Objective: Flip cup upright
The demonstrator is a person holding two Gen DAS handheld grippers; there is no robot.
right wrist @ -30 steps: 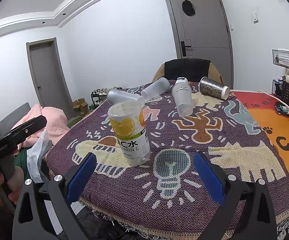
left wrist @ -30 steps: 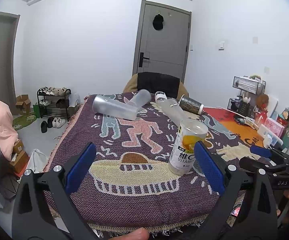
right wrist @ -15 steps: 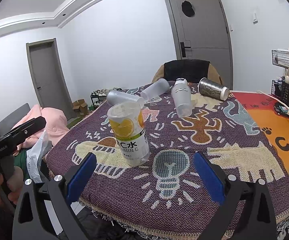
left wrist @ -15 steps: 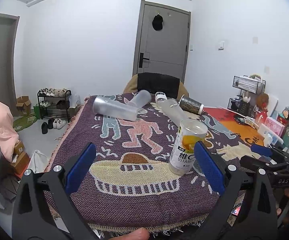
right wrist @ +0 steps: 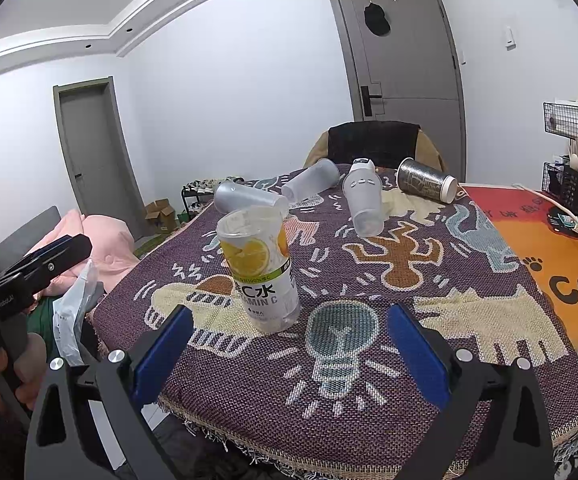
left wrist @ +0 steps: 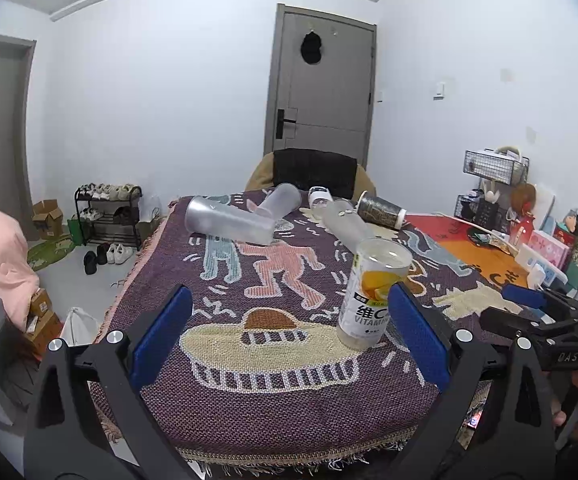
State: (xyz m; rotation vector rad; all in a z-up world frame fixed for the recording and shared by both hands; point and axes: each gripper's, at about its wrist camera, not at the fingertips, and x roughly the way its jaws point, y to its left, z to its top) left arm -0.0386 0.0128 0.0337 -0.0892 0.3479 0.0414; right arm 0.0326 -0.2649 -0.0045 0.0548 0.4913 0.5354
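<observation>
The lemon-label cup (left wrist: 373, 288) stands upright at the near edge of the table (right wrist: 409, 380). Left gripper (left wrist: 289, 336) and right gripper (right wrist: 285, 348): fingers spread, empty. Judged step: 1 cup done; next, approach a cup lying on its side (right wrist: 363, 198).

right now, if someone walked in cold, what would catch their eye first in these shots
The upright clear plastic cup with the lemon-slice vitamin C label stands alone near the front of the purple patterned woven tablecloth. Behind it, toward the far edge, lies a scatter of tipped cups: two frosted plastic cups, a frosted cup with a cat face and a dark patterned cup with a white lid. Both grippers' jaws stand open, holding nothing.
</observation>
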